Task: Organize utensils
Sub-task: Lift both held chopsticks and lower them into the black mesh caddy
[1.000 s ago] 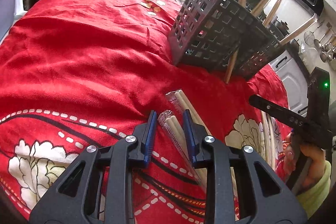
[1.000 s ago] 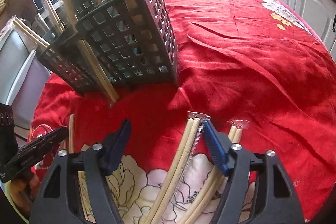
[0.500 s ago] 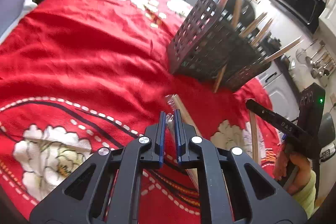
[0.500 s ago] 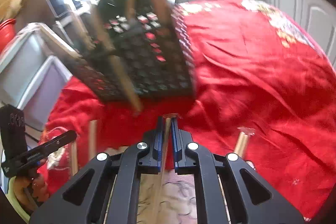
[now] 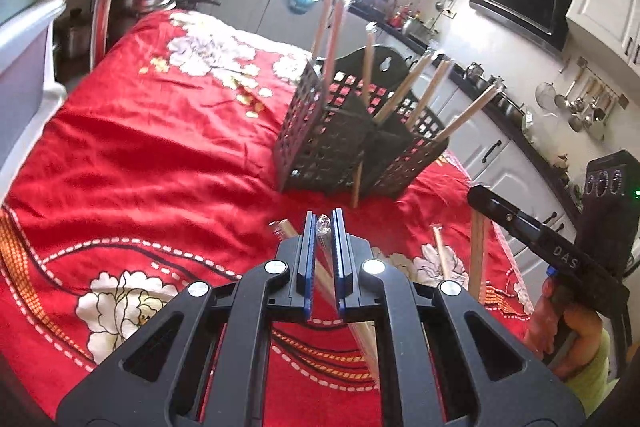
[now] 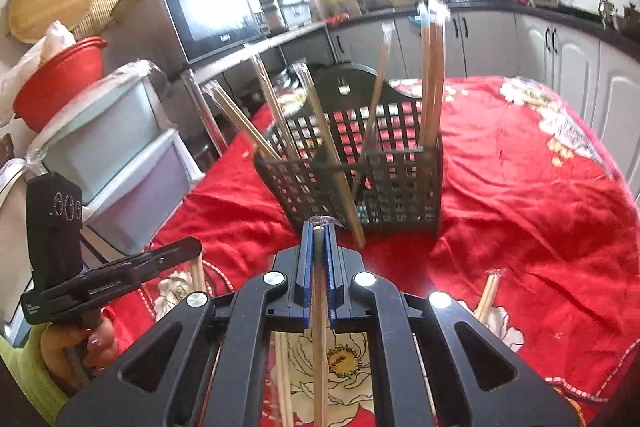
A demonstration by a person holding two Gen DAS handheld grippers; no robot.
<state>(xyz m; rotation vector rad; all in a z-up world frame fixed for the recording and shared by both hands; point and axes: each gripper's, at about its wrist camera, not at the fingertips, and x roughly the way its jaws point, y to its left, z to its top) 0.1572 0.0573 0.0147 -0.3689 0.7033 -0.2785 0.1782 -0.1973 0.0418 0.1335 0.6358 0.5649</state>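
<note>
My left gripper (image 5: 323,223) is shut on a wrapped pair of chopsticks (image 5: 326,247), lifted off the red flowered tablecloth (image 5: 140,147). My right gripper (image 6: 319,227) is shut on another wrapped pair of chopsticks (image 6: 319,307), also raised. Ahead of both stands a black lattice utensil basket (image 5: 320,143) (image 6: 400,179) holding several wrapped chopstick pairs upright. The right gripper also appears at the right edge of the left wrist view (image 5: 476,193), holding its pair (image 5: 477,251). More wrapped pairs lie on the cloth (image 5: 440,251) (image 6: 490,291).
The left-hand gripper and the person's hand (image 6: 80,343) show at the lower left of the right wrist view. Grey storage drawers (image 6: 120,155) and a red bowl (image 6: 60,75) stand beside the table. Kitchen counters and cabinets (image 5: 500,155) surround the table.
Both grippers closed on wrapped chopstick pairs lying on the cloth and then rose with them. The basket now looks farther and lower in both views.
</note>
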